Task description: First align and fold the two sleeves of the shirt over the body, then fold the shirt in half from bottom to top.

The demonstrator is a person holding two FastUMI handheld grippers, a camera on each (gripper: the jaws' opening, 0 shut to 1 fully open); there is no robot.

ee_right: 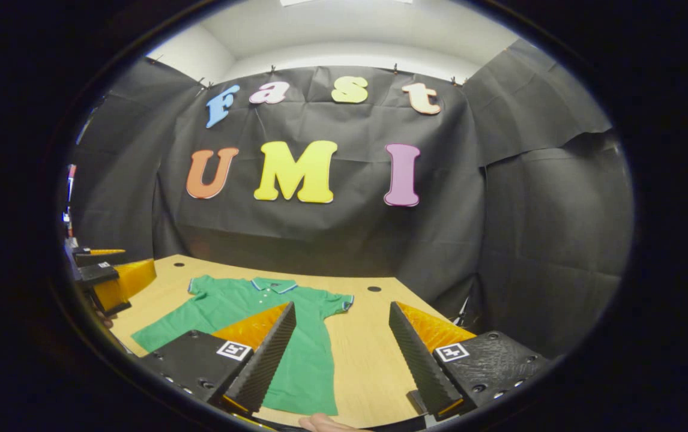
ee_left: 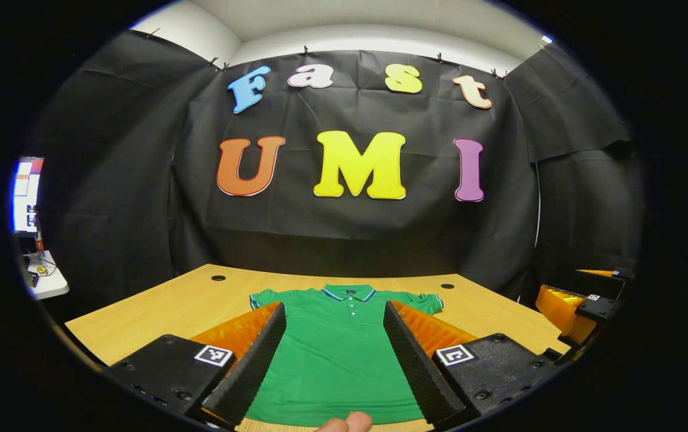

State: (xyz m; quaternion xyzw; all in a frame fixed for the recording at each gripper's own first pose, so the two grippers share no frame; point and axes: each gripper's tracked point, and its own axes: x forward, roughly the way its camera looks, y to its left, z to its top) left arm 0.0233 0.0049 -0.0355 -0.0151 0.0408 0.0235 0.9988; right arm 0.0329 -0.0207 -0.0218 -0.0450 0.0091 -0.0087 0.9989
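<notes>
A green polo shirt (ee_left: 341, 354) with a blue-trimmed collar lies flat and face up on the wooden table (ee_left: 170, 306), both short sleeves spread out sideways. My left gripper (ee_left: 335, 354) hovers open above the shirt's body, nothing between its fingers. In the right gripper view the shirt (ee_right: 242, 306) lies to the left, and my right gripper (ee_right: 341, 354) stands open over the shirt's right edge and the bare table (ee_right: 368, 354). The right gripper (ee_left: 584, 306) also shows at the far right of the left gripper view, and the left gripper (ee_right: 107, 273) at the far left of the right gripper view.
Black cloth walls close the booth behind and beside the table. Two round cable holes (ee_left: 218, 278) (ee_left: 447, 286) sit near the table's far edge. A small white stand (ee_left: 44, 276) with items is at the far left. Fingertips of a hand (ee_left: 347, 423) show at the bottom edge.
</notes>
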